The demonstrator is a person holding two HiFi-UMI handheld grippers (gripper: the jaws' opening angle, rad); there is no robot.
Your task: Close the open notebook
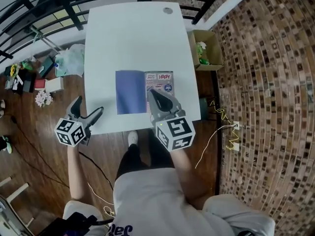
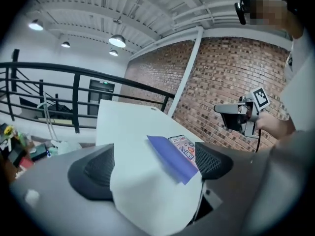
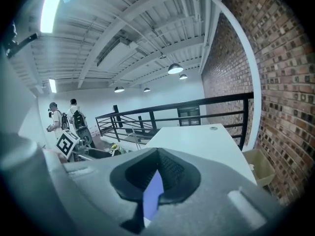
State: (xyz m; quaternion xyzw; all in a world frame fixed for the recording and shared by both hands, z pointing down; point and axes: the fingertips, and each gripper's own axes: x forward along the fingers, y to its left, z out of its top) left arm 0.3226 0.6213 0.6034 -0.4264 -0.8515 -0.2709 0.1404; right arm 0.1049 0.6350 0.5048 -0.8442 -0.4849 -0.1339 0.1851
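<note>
The notebook [image 1: 131, 92] lies spread flat near the front edge of the white table [image 1: 133, 38], a plain blue half on the left and a colourful printed half [image 1: 160, 81] on the right. My right gripper [image 1: 153, 93] hovers over the seam between the halves, its jaws together with nothing in them; through the thin slit [image 3: 155, 183] only a sliver of blue notebook [image 3: 153, 198] shows. My left gripper [image 1: 88, 105] is off the table's front left corner, open and empty. In the left gripper view its wide jaws [image 2: 155, 168] frame the table corner and the blue notebook [image 2: 172, 156] beyond.
A cardboard box [image 1: 205, 49] with small items stands on the floor right of the table. Bags and clutter [image 1: 69, 60] lie on the floor at the left by a black railing [image 1: 44, 4]. A cable [image 1: 221, 127] runs over the brick-patterned floor. Two people [image 3: 74, 114] stand far off.
</note>
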